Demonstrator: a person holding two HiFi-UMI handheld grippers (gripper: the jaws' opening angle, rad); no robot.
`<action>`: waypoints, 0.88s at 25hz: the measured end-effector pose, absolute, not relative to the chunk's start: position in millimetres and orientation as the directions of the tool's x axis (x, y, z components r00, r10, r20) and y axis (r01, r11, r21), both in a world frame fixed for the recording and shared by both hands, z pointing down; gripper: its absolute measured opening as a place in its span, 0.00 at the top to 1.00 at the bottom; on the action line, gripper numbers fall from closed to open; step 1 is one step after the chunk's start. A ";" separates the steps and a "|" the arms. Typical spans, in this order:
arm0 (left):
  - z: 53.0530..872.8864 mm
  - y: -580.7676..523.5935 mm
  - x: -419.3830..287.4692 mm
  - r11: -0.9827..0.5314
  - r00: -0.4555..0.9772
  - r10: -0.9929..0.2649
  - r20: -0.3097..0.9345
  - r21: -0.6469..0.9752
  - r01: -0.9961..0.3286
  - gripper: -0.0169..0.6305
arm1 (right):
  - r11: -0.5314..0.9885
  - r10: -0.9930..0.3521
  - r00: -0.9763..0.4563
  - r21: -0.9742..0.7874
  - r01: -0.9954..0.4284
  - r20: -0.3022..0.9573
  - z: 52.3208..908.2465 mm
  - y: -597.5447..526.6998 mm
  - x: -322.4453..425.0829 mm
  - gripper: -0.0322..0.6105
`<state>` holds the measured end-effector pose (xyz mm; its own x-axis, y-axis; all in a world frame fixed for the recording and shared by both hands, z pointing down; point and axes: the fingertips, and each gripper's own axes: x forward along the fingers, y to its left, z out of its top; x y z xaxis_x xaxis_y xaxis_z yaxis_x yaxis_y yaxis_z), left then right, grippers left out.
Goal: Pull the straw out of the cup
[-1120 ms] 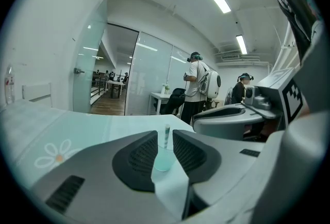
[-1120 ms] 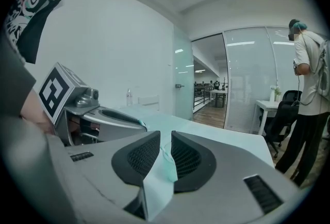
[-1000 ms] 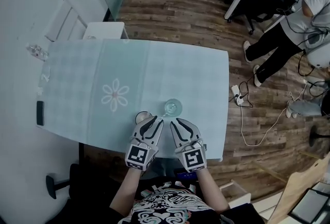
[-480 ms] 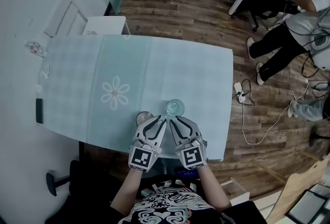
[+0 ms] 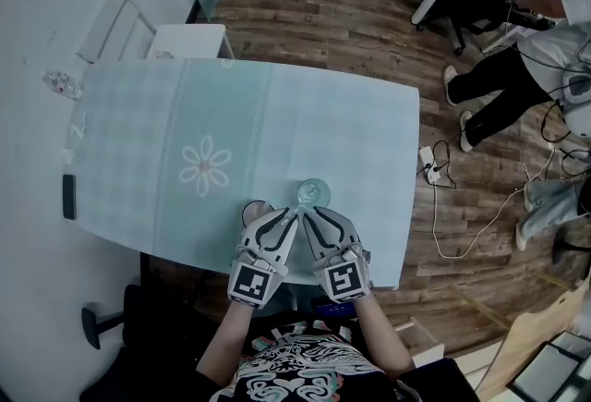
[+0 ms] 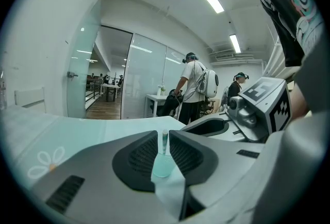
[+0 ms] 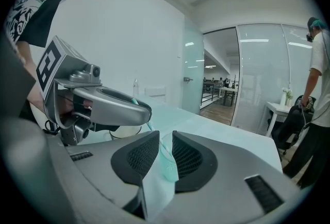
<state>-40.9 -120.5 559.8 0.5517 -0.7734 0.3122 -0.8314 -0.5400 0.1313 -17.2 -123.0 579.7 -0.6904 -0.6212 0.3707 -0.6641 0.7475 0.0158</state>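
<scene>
A small clear cup [image 5: 312, 191] stands near the table's front edge, with a pale green straw [image 7: 144, 117] leaning out of it to the left. My left gripper [image 5: 288, 215] reaches in from the near left. Its jaws have just been closing, and the straw [image 6: 164, 138] stands upright in the narrow gap between them, with a sliver of space at each side. The cup [image 6: 164, 166] shows below, beyond the tips. My right gripper [image 5: 312, 213] sits right beside the left one. Its jaws stand a narrow gap apart and frame the cup [image 7: 166, 158] just ahead of them.
A second low glass [image 5: 254, 209] stands left of the left gripper. The teal cloth carries a flower print [image 5: 205, 167]. A dark phone [image 5: 68, 197] lies at the far left edge. People [image 5: 517, 67] and a power strip [image 5: 428, 164] are on the floor at the right.
The left gripper's jaws have narrowed from wide apart to a slim gap round the straw. Both hands have stayed nearly in place by the cup.
</scene>
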 end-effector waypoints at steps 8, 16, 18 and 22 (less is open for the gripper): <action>565.3 -114.9 -39.4 -0.549 0.557 -0.758 0.340 0.130 -0.826 0.92 | 0.749 -0.624 -0.696 0.014 -0.663 0.355 576.6 -122.0 -18.7 0.86; 564.7 -117.3 -38.9 -0.548 0.555 -0.756 0.348 0.126 -0.827 0.93 | 0.751 -0.621 -0.700 0.015 -0.660 0.352 575.3 -119.2 -16.5 0.86; 564.7 -117.3 -38.5 -0.548 0.555 -0.755 0.350 0.127 -0.826 0.93 | 0.752 -0.620 -0.699 0.013 -0.660 0.356 575.9 -118.6 -15.9 0.86; 563.8 -118.8 -38.9 -0.549 0.555 -0.761 0.337 0.123 -0.827 0.93 | 0.747 -0.623 -0.696 0.008 -0.664 0.357 576.2 -119.2 -14.4 0.86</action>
